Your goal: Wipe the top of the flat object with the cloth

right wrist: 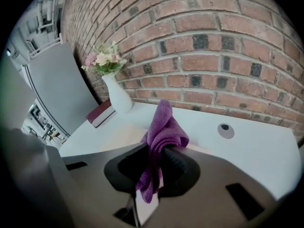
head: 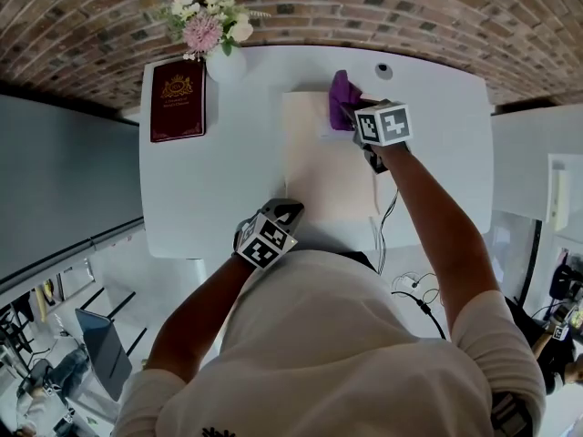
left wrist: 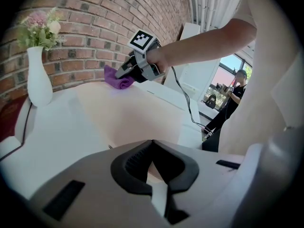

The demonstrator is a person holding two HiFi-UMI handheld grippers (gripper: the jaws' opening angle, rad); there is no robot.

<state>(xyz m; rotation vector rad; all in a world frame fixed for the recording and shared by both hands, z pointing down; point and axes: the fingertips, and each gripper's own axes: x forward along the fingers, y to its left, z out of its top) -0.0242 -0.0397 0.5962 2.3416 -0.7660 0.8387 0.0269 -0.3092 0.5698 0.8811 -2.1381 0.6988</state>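
Note:
A cream flat board (head: 328, 162) lies in the middle of the white table (head: 182, 198). My right gripper (head: 351, 116) is at the board's far end, shut on a purple cloth (head: 342, 98) that bunches out past its jaws; the cloth (right wrist: 164, 127) hangs between the pads. From the left gripper view that gripper (left wrist: 124, 75) presses the cloth (left wrist: 118, 81) down on the board (left wrist: 137, 113). My left gripper (head: 286, 211) sits at the board's near left corner, jaws shut (left wrist: 152, 144), nothing visibly between them.
A white vase of flowers (head: 223, 62) and a dark red book (head: 178, 98) stand at the table's far left, by the brick wall. A round grommet (head: 383, 67) is behind the cloth. A cable (head: 387, 217) runs off the near right edge. A person (left wrist: 235, 96) stands far off.

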